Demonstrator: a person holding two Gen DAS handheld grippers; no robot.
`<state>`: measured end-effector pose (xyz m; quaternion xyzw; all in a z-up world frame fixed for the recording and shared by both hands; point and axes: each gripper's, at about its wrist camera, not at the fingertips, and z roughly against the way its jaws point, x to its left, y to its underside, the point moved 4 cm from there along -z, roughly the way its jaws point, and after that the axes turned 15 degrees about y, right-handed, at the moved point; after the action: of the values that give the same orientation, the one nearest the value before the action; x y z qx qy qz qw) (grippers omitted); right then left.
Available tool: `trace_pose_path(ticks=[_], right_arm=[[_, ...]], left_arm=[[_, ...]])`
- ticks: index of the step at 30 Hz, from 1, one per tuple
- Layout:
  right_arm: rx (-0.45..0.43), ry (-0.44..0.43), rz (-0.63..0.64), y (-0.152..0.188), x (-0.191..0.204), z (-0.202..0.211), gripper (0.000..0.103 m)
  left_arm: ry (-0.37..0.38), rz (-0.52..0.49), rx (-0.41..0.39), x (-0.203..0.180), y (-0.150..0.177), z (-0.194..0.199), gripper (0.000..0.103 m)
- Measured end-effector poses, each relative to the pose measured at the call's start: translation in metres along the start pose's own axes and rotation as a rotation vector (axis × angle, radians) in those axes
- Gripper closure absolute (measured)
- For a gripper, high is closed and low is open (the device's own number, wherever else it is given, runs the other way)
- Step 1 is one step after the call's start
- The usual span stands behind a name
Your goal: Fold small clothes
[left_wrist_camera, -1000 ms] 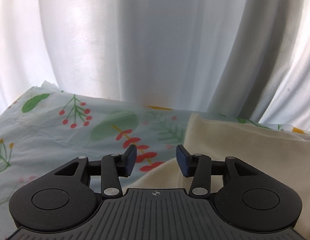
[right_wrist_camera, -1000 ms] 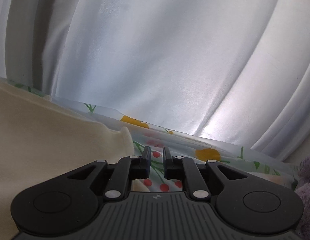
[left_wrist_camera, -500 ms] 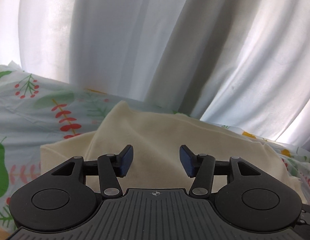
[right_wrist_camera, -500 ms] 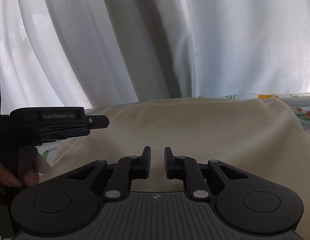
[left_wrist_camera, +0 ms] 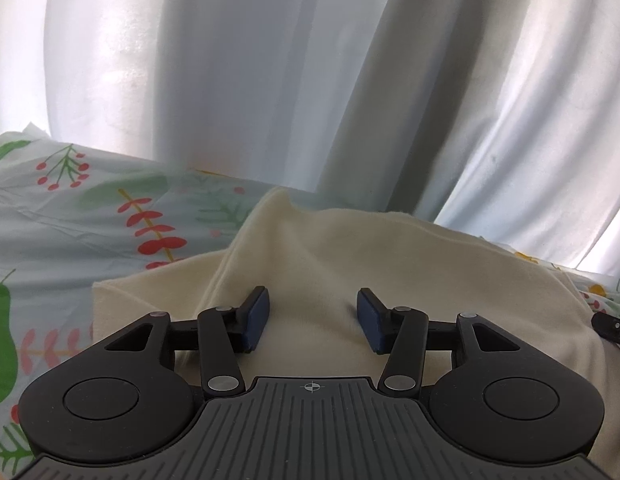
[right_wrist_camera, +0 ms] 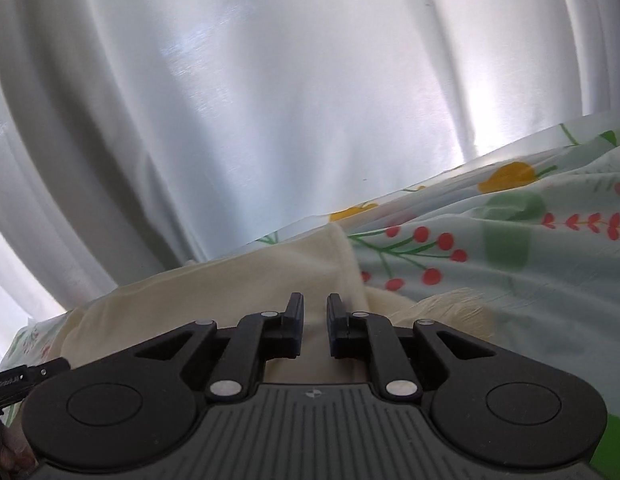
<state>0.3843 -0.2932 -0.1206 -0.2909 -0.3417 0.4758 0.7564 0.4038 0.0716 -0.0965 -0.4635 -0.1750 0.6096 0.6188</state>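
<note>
Since half a second ago: both my cameras have swung; the left view has slid left so more printed sheet shows, and the right view has turned from the middle of the garment to its right edge
Left gripper: fingers spread wide, nothing between them, hovering low over the cream garment just right of a raised fold
Right gripper: fingers drawn near each other with a narrow gap; I see cream cloth through the gap but cannot tell whether any is caught
Garment: lies on the floral sheet in front of the white curtain, partly doubled over, one flap poking out at the left
Step in hand, my guess: taking an edge on each side for the next fold
Doing it well: I would bring the left fingers onto the flap's edge, not the flat middle, pinch only the cloth and not the sheet, and lift both sides evenly so the fold lands square
Hidden: the garment's near hem sits under both gripper bodies; its kind I cannot tell
Cut off: only the tip of the other gripper shows at the left view's right edge
Hard to make out: a pale fuzzy thing just right of my right fingers
</note>
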Motion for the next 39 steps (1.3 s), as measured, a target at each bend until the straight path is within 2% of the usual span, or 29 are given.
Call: trace_pose_path(ticks=[1,3,5,7,8,11,13,15,19,23,26,28,31,34,37,39], right_arm=[[-0.008,0.025,0.006,-0.002,-0.003,0.001,0.091],[-0.004,0.084,0.031,-0.003,-0.001,0.010,0.084],[-0.018,0.048,0.075,-0.003,0.007,0.029,0.081],[-0.074,-0.008,0.154,0.003,0.021,0.054,0.079],[-0.087,-0.029,0.195,0.007,0.028,0.061,0.076],[-0.039,-0.035,0.277,0.017,0.048,0.057,0.077],[-0.021,0.009,0.325,0.024,0.056,0.046,0.077],[-0.009,0.034,0.349,0.025,0.059,0.037,0.078],[-0.056,0.111,0.400,0.025,0.056,0.031,0.078],[-0.070,0.152,0.385,0.022,0.043,0.034,0.076],[-0.072,0.217,0.368,0.021,0.035,0.042,0.076],[-0.068,0.309,0.358,0.022,0.027,0.047,0.074],[-0.059,0.332,0.320,0.024,0.013,0.066,0.070],[-0.087,0.389,0.370,0.031,0.007,0.091,0.069],[-0.043,0.288,0.309,0.036,0.000,0.117,0.069],[0.001,0.221,0.283,0.042,-0.001,0.130,0.068]], left_arm=[[-0.002,0.001,0.009,-0.001,0.000,0.002,0.049],[-0.009,-0.007,0.024,-0.006,-0.002,0.007,0.049],[-0.009,-0.029,0.024,-0.015,-0.003,0.018,0.046],[0.042,-0.057,0.012,-0.028,-0.003,0.030,0.043],[0.061,-0.068,0.011,-0.033,-0.003,0.032,0.037],[0.073,-0.111,0.060,-0.048,0.002,0.021,0.034],[0.049,-0.104,0.112,-0.047,0.007,0.008,0.034],[0.022,-0.106,0.107,-0.045,0.006,0.002,0.035],[-0.054,-0.060,0.107,-0.028,0.001,-0.003,0.035],[-0.046,-0.038,0.111,-0.020,-0.003,0.005,0.034],[-0.103,-0.036,0.103,-0.014,-0.005,0.021,0.029],[-0.132,-0.008,0.101,-0.006,-0.005,0.034,0.028],[-0.172,0.039,0.104,0.011,-0.004,0.059,0.028],[-0.177,0.085,0.097,0.026,-0.001,0.089,0.028],[-0.121,0.160,0.089,0.038,0.008,0.116,0.027],[-0.041,0.231,0.113,0.044,0.016,0.126,0.027]])
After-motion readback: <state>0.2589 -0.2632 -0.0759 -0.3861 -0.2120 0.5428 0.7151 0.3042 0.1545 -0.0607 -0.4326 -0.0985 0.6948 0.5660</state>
